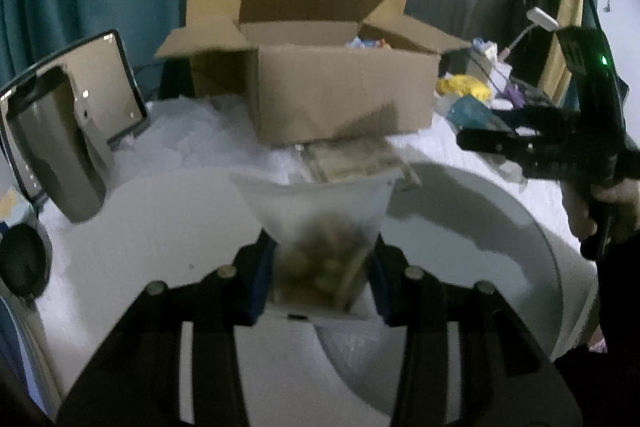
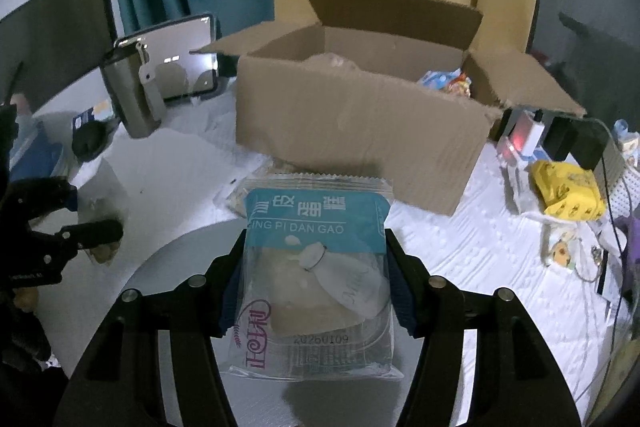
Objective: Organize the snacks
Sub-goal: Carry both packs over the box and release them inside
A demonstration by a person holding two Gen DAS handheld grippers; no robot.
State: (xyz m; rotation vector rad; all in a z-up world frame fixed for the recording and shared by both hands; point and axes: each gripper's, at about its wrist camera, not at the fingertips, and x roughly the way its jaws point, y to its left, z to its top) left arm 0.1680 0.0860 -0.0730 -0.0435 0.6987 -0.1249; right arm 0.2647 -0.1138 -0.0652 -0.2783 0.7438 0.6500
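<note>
I have one snack in each claw, both lifted clear of the white round tray (image 2: 168,259) on the pale worktop (image 2: 460,239). My left claw (image 1: 320,267) is clamped narrow on a small clear pouch of brownish-green pieces (image 1: 320,247), which stands up between the blue pads. My right claw (image 2: 314,291) grips, at a middling width, a clear cake packet with a teal label band (image 2: 316,263), its sides pressed by the pads.

The open brown cardboard box (image 2: 360,131) stands just beyond both claws, flaps spread. A few bright wrappers (image 2: 448,83) already lie in its right corner, so I judge some sorting done. At least one more flat beige packet (image 1: 352,159) lies on the worktop in front of the box, so after these two go in, more remains.

Readable writing sits only on the cake packet: "ING PI DAN GAO" in white on the teal band, with large Chinese characters above it that I cannot make out, a pink logo along the lower left edge, and the stamped date "20250109" near the bottom. The pouch in my left claw is too blurred to read.
</note>
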